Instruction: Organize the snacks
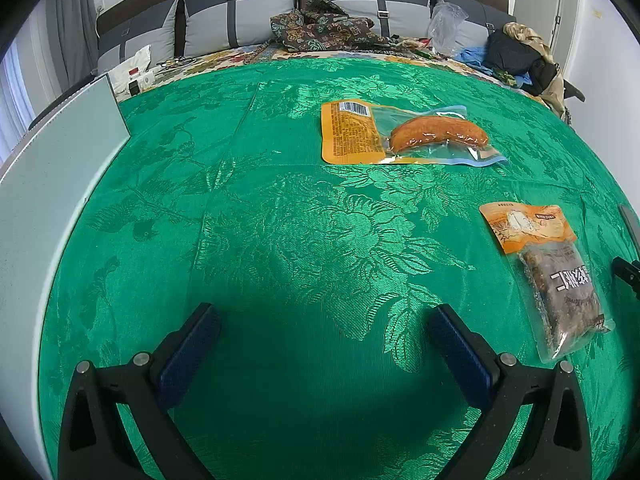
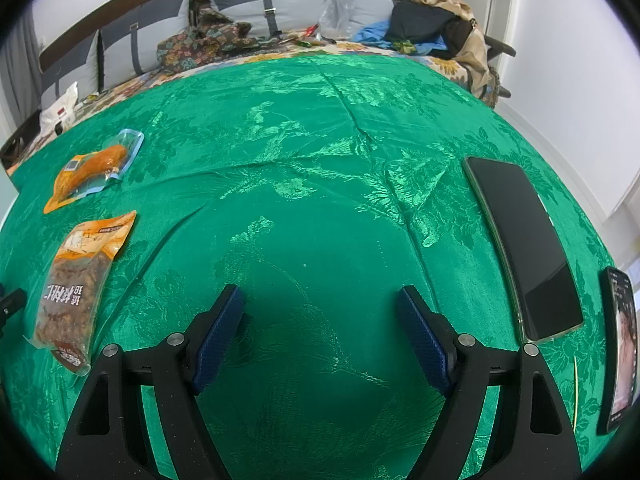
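Note:
Two snack packets lie flat on the green cloth [image 1: 280,208]. An orange and clear packet with a sausage [image 1: 404,136] lies ahead and to the right of my left gripper [image 1: 324,312]; it also shows far left in the right wrist view [image 2: 94,168]. A packet of brown nuts with an orange top [image 1: 552,276] lies to the right of the left gripper and to the left of my right gripper [image 2: 320,292], where it shows as the nut packet [image 2: 78,284]. Both grippers are open, empty and low over the cloth.
A pale box or bin wall [image 1: 52,184] stands along the left edge. Two phones lie right of the right gripper: a dark one [image 2: 524,248] and a lit one [image 2: 622,352]. A bed with pillows, clothes [image 2: 432,24] and a plastic bag [image 1: 444,24] lies beyond the cloth.

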